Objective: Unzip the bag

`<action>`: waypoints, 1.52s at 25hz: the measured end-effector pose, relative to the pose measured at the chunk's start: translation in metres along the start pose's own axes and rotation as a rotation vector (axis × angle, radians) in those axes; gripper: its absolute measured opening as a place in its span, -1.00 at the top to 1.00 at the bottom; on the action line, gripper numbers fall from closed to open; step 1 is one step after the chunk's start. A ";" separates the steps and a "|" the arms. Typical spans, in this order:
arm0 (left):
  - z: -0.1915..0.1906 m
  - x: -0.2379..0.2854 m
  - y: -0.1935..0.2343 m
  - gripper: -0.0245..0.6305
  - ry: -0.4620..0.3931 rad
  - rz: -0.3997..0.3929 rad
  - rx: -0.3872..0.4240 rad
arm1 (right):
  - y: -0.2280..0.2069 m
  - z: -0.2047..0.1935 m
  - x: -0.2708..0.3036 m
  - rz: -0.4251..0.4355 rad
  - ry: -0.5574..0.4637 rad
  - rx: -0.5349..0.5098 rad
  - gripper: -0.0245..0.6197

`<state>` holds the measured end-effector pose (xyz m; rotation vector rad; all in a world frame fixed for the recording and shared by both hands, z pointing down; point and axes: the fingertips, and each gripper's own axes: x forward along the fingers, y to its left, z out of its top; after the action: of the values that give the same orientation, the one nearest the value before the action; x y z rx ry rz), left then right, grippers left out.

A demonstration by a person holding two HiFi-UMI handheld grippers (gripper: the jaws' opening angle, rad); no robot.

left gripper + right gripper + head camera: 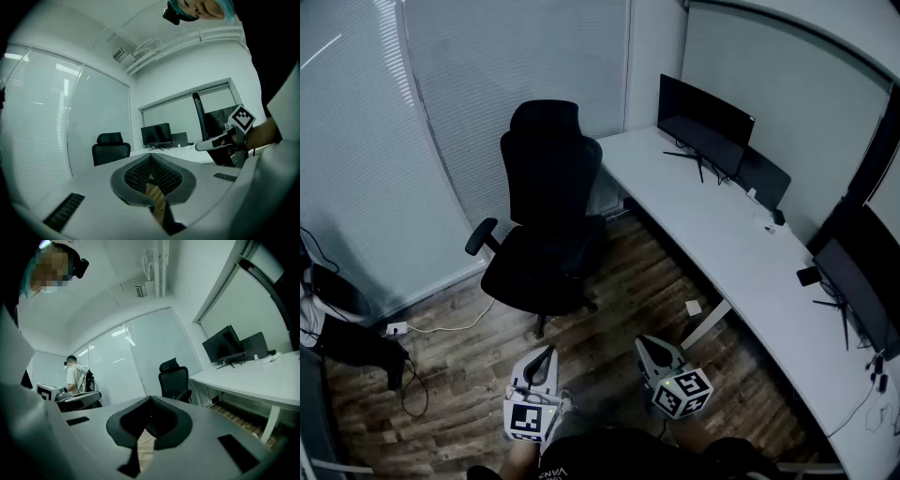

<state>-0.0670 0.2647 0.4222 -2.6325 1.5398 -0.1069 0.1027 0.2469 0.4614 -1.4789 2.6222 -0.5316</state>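
Head view first: both grippers are held low and level, side by side over the wooden floor (619, 300). The left gripper (547, 351) has its jaws pressed together with nothing in them, and the right gripper (644, 344) matches it, tips closed and empty. Straight ahead of both sets of jaws stands a black office chair (546, 216). A long white desk (722, 244) sweeps past to the right of the right jaws and carries a monitor (705, 122). Far off to the left of the left jaws, a dark bundle (352, 342) lies on the floor among cables. Whether that is the bag, I cannot tell, and neither gripper is near it.

Over to the left gripper view: the ribbed pads meet at the tips and pinch nothing, with a sliver of floor showing beneath them. The chair sits ahead and a little left of the jaws, the monitor dead ahead beyond them, and the right gripper hovers level to the right.

Right gripper view now: jaws shut tight, nothing between. The chair is just ahead, the desk runs off to the right, and another person (74, 376) stands far off to the left.
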 end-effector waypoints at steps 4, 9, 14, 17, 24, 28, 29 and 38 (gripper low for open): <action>-0.006 0.006 0.008 0.87 0.002 -0.005 0.000 | 0.001 0.004 0.011 0.009 -0.011 0.013 0.79; -0.009 0.020 0.017 0.87 -0.002 -0.031 -0.008 | -0.004 0.007 0.027 -0.009 -0.026 -0.011 0.78; -0.019 0.044 0.035 0.85 0.032 -0.079 -0.003 | -0.010 0.012 0.054 -0.042 -0.023 -0.021 0.78; -0.022 0.059 0.050 0.85 0.034 -0.106 -0.009 | -0.013 0.014 0.072 -0.067 -0.022 -0.024 0.78; -0.038 0.099 0.088 0.66 0.068 -0.178 -0.009 | -0.021 0.017 0.118 -0.125 -0.024 -0.017 0.64; -0.047 0.118 0.114 0.59 0.083 -0.218 -0.005 | -0.021 0.015 0.146 -0.161 -0.023 -0.008 0.54; -0.048 0.122 0.120 0.56 0.087 -0.228 -0.002 | -0.022 0.015 0.153 -0.169 -0.024 -0.004 0.51; -0.069 0.152 0.167 0.33 0.136 -0.334 0.040 | -0.023 0.011 0.210 -0.243 -0.034 0.023 0.40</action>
<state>-0.1450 0.0478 0.4740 -2.8768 1.1005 -0.3420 0.0128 0.0564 0.4793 -1.7944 2.4167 -0.5482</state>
